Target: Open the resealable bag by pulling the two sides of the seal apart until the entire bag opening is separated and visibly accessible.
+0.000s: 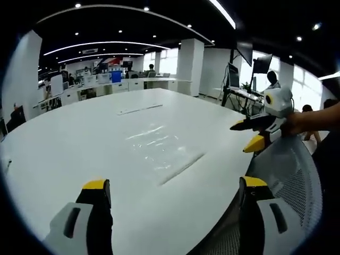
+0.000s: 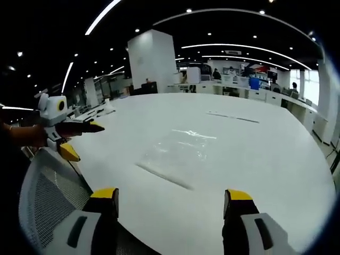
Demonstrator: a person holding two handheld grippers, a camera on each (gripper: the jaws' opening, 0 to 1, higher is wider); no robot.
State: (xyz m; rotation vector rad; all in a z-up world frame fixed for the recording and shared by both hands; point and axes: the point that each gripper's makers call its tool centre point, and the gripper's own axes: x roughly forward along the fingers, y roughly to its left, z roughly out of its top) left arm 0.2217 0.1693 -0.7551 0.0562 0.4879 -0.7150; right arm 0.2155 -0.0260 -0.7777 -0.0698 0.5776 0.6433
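A clear resealable bag [image 1: 159,146] lies flat on the white surface [image 1: 79,138], with its darker seal strip along the edge nearest the grippers. In the right gripper view the same bag [image 2: 178,151] rests mid-surface, ahead of the jaws and apart from them. The left gripper [image 1: 172,192] hangs above the near edge of the surface with its yellow-tipped jaws spread wide and nothing between them. The right gripper [image 2: 171,197] is likewise spread and holds nothing. Each gripper also enters the other's view, held by a hand [image 1: 300,122] beside a grey mesh chair back [image 1: 295,175]; there the jaws look parted, though the small scale makes this uncertain. A thin strip [image 1: 139,110], possibly tape, lies farther back on the surface. Desks and monitors [image 1: 234,74] stand in the office behind.
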